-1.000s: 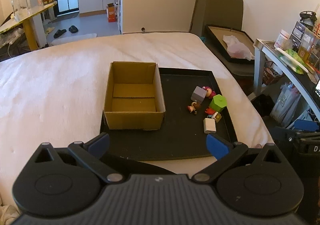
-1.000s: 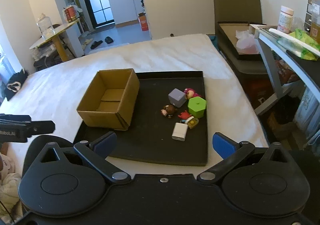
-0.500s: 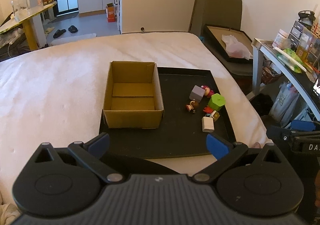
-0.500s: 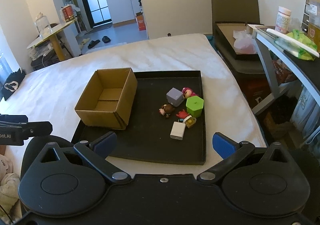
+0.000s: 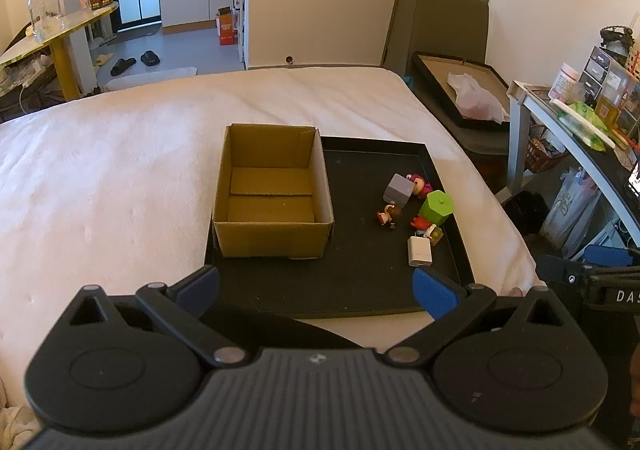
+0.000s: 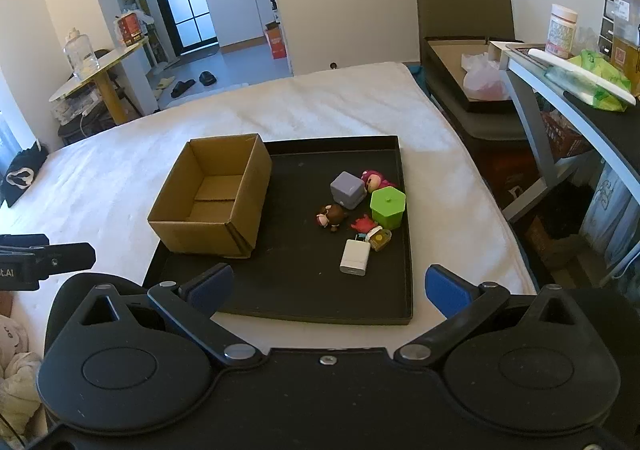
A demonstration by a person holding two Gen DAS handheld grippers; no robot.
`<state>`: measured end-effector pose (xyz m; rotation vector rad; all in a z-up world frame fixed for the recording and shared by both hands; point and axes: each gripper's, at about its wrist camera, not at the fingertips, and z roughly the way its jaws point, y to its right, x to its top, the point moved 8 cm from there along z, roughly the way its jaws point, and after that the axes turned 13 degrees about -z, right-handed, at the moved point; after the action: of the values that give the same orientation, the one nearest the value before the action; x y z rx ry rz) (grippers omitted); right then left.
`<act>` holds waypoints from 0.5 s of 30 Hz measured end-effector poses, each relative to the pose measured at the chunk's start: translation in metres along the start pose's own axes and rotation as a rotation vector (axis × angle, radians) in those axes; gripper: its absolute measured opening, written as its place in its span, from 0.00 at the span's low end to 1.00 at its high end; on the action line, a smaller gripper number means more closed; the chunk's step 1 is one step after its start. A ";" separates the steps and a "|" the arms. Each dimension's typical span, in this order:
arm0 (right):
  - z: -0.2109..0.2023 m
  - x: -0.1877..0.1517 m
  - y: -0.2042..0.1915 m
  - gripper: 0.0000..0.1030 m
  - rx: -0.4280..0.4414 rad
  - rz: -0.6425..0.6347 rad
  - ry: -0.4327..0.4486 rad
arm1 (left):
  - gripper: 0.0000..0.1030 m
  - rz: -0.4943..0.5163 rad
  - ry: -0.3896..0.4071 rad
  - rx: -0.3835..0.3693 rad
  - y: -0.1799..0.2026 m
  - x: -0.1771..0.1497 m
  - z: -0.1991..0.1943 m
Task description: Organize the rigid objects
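Observation:
An empty open cardboard box (image 5: 272, 202) (image 6: 214, 198) stands on the left of a black tray (image 5: 344, 290) (image 6: 312, 286) lying on a white bed. On the tray's right lie several small things: a grey cube (image 5: 398, 189) (image 6: 348, 189), a green hexagonal block (image 5: 437, 207) (image 6: 387, 207), a pink figure (image 6: 374, 179), a brown figure (image 5: 389, 214) (image 6: 332, 215), a red toy (image 6: 364, 224) and a white block (image 5: 419, 251) (image 6: 355, 257). My left gripper (image 5: 316, 284) and right gripper (image 6: 326, 286) are both open and empty, held short of the tray's near edge.
The white bed (image 5: 100, 186) spreads to the left and beyond the tray. A desk (image 5: 580, 138) with clutter stands on the right, with a low black tray holding a plastic bag (image 5: 474, 96) behind it. The other gripper shows at each view's edge.
Both grippers have drawn back a little from the tray, so it looks slightly farther. Nothing on the tray has moved.

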<state>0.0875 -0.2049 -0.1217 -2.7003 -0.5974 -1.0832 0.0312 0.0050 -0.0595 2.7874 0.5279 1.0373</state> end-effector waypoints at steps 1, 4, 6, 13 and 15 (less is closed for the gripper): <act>0.000 0.000 0.001 1.00 0.000 -0.001 -0.001 | 1.00 0.000 0.002 0.000 0.000 0.000 0.000; 0.001 0.000 0.001 1.00 0.003 -0.003 -0.003 | 1.00 0.001 0.002 0.000 0.000 0.000 0.000; 0.001 0.000 0.000 1.00 0.001 -0.005 -0.001 | 1.00 0.003 0.003 -0.002 0.000 0.001 0.000; 0.002 0.001 0.000 1.00 -0.001 -0.008 -0.002 | 1.00 -0.012 0.003 -0.002 -0.005 0.001 0.000; 0.002 0.001 -0.001 1.00 0.008 -0.004 -0.003 | 1.00 -0.015 0.004 0.001 -0.006 0.001 0.001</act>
<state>0.0889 -0.2032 -0.1225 -2.6954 -0.6072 -1.0755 0.0308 0.0113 -0.0606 2.7784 0.5490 1.0398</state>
